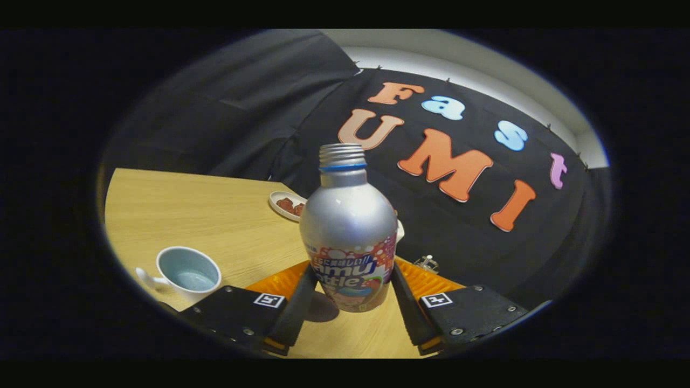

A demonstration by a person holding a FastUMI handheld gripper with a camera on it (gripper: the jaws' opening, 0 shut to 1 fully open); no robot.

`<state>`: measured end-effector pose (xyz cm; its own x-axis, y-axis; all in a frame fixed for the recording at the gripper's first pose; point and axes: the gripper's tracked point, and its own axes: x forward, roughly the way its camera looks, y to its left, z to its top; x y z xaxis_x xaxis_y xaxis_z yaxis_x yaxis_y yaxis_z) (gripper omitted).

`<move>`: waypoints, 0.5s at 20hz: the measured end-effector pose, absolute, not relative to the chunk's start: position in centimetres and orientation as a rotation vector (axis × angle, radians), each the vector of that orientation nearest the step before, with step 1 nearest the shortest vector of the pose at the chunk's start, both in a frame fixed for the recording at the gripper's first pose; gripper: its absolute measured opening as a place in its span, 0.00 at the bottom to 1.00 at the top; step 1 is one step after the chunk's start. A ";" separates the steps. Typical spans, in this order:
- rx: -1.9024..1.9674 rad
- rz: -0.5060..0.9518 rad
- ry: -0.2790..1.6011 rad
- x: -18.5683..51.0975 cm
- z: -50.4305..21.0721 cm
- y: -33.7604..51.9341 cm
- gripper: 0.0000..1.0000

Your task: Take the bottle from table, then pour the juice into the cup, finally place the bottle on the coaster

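Between my gripper's (351, 293) two fingers stands the silver metal bottle with a printed label band and an uncapped threaded neck ringed in blue (348, 226). I see it upright relative to the fingers, its lower body level with them. Both fingers (298, 304) press against the label band, one on each flank, so the claw is pinching the bottle. A dark shadow lies on the wood beneath and to one side of the bottle's base; I cannot tell whether the base touches the surface or is held just above it.

Beneath everything runs the light wood-grain table (215, 215), tilted in my view. On the table, off to the side of one finger and near it, sits the pale blue ceramic cup with a white outer wall and a small handle (188, 272); its mouth faces up and a pale pool shows at its bottom, though I cannot tell what it is. Beyond the bottle, farther along the table, lies a small white oval dish holding reddish-brown pieces (287, 205), partly hidden by the bottle's shoulder. A sliver of white (399, 230) peeks out just behind the bottle's other side; I cannot tell what it is. A small metal fitting (427, 264) shows beyond the other finger, against the black cloth wall (259, 118).
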<state>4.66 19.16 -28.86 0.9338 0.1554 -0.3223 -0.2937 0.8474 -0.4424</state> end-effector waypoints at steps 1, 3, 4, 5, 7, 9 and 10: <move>-0.458 0.245 0.299 4.7 -29.3 19.1 0.77; -0.362 0.253 0.332 4.5 -30.3 19.1 0.77; -0.320 0.251 0.351 4.6 -30.6 18.6 0.77; -0.283 0.248 0.367 4.7 -31.1 18.3 0.77; -0.215 0.247 0.394 4.9 -32.3 18.2 0.77; -0.153 0.255 0.410 5.1 -33.0 18.3 0.77; -0.137 0.255 0.414 5.3 -33.3 18.2 0.77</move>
<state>5.25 18.25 -33.31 0.8842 0.2163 -0.4139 -0.2719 0.9590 -0.0795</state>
